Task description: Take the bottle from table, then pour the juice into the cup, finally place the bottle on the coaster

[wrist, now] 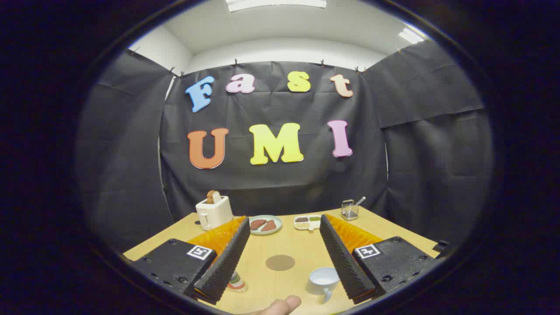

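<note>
My gripper [282,258] hangs open above the wooden table [393,232], its two fingers spread wide with nothing between them. A small bottle [236,282] with a red and green label stands on the table, partly hidden behind the left finger [227,260]. A white cup [323,281] sits just inside the right finger [341,260], its handle toward me. The round brown coaster [280,262] lies flat between the fingers, a little beyond the bottle and the cup.
At the far side stand a white toaster [213,212] holding a slice of bread, a plate [265,225] with brown food, a small divided dish [307,222] and a wire basket [350,210]. A person's fingertip [284,304] shows at the near table edge.
</note>
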